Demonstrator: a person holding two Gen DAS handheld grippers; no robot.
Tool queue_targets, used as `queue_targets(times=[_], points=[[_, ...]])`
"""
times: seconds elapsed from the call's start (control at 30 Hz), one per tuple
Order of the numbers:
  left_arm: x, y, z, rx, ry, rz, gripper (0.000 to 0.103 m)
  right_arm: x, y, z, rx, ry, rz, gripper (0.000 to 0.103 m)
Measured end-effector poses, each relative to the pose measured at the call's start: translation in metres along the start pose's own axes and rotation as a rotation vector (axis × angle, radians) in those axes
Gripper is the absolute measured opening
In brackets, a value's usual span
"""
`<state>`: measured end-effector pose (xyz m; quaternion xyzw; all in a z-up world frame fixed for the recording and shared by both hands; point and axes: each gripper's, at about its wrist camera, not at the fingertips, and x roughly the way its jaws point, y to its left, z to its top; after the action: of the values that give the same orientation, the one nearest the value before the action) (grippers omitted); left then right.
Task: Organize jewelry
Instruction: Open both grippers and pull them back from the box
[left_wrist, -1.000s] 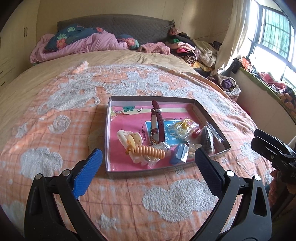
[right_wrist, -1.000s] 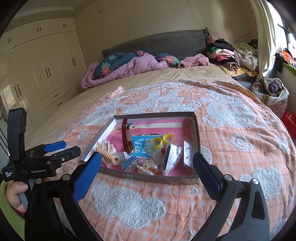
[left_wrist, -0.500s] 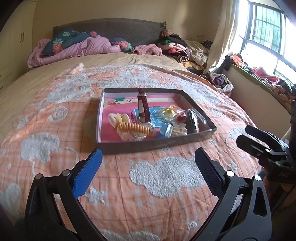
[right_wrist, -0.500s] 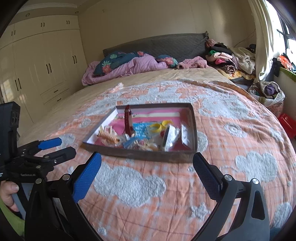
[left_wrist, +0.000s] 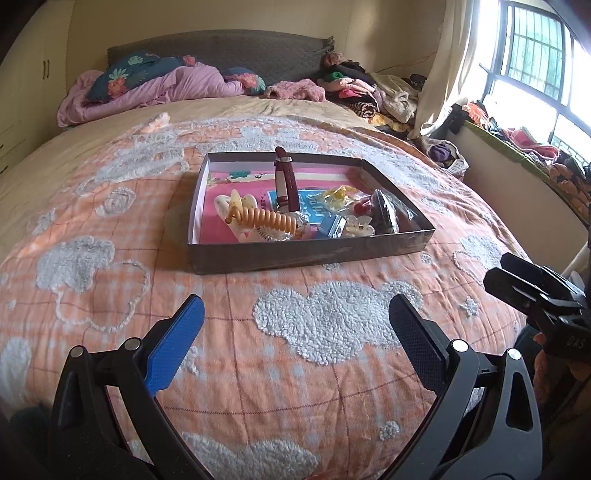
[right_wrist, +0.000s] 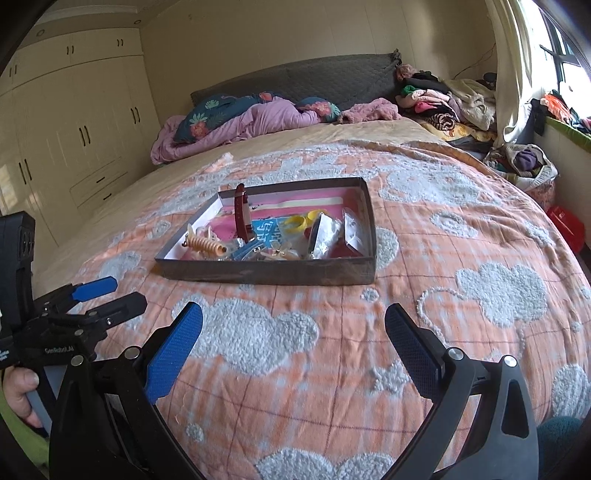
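Holding both claws wide and empty, you keep the left claw (left_wrist: 295, 317) and right claw (right_wrist: 293, 325) above the bedspread (left_wrist: 332, 325). Shallow box (left_wrist: 310, 256) ahead holds a red watch strap (left_wrist: 286, 182) and spiral hair tie (left_wrist: 267, 219).

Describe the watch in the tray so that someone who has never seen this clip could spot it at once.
On the orange cloud-patterned bedspread sits a shallow dark tray with a pink floor. The watch lies near its middle, its strap end propped on the far wall. It is the only dark red strap there, beside a yellow spiral hair clip.
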<state>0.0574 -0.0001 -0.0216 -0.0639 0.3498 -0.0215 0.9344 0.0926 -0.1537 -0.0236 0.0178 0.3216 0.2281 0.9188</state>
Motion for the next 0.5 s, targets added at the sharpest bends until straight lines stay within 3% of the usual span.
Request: queue_targets(times=[0.5], points=[[-0.0023,-0.0001,-0.0010,-0.001,-0.003,0.003,0.093,-0.0027,0.0008,-0.0013,-0.005,-0.002,-0.003,0.098]])
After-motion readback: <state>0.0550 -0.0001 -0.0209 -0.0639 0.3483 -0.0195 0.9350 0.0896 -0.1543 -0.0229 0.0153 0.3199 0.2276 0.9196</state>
